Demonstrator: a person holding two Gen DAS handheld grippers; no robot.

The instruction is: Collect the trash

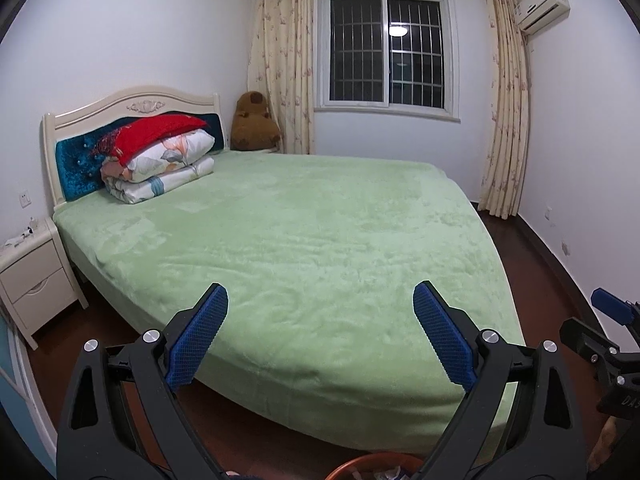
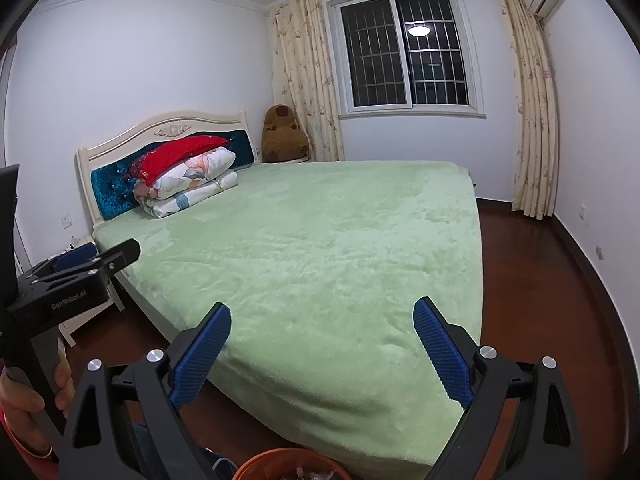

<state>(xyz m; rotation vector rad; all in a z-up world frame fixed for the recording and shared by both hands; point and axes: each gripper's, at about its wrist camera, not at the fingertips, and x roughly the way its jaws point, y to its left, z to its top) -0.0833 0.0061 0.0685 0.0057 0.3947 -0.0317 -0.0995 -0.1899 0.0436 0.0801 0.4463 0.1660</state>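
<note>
left gripper [image 1: 320, 296] jaws spread, empty | right gripper [image 2: 322, 310] jaws spread, empty | orange trash bin [image 2: 280, 462] at 6 o'clock | person's hand [image 2: 24, 404] only in right view, 8 o'clock | green bed [image 1: 320, 232] ahead

An orange bin [image 1: 372, 465] sits at the bottom edge of both views, about 6 o'clock, low on the dark floor just beside the foot of the bed. Only its round rim and upper wall show; the rest is cut off by the frame. In the right wrist view the bin [image 2: 288, 465] shows a wider arc of rim. Inside lies crumpled white trash [image 1: 390, 473], partly visible; what the pieces are is too small to tell. More trash [image 2: 310, 474] shows there.
</note>
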